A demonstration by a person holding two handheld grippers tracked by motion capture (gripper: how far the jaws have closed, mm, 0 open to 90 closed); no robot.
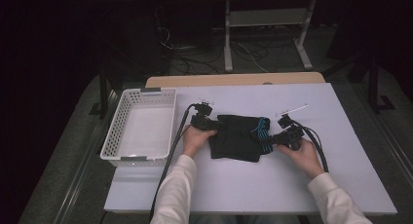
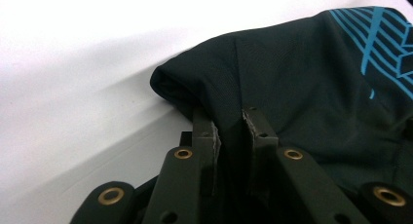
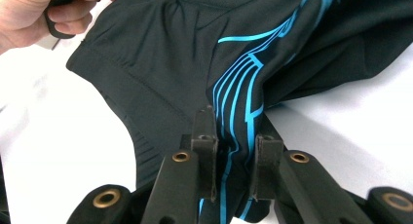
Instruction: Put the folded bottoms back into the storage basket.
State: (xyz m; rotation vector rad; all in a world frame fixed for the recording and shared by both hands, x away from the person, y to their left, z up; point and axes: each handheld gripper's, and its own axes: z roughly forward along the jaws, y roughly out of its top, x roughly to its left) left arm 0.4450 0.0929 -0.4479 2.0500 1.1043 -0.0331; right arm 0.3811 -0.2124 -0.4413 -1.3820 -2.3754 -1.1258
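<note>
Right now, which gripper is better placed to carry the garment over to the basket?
Left. The left gripper pinches the black garment on the edge nearest the white basket; the right gripper holds the far, blue-striped edge.

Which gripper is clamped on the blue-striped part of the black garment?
The right gripper: blue stripes run between its jaws. The left gripper pinches plain black garment.

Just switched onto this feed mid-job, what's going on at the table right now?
A person is working a black garment with blue stripes on the white table, a gripper in each hand. The left gripper pinches its plain black edge and the right gripper pinches the striped end, so it is held from both sides, bunched on the table. A white basket sits empty to the left.
</note>
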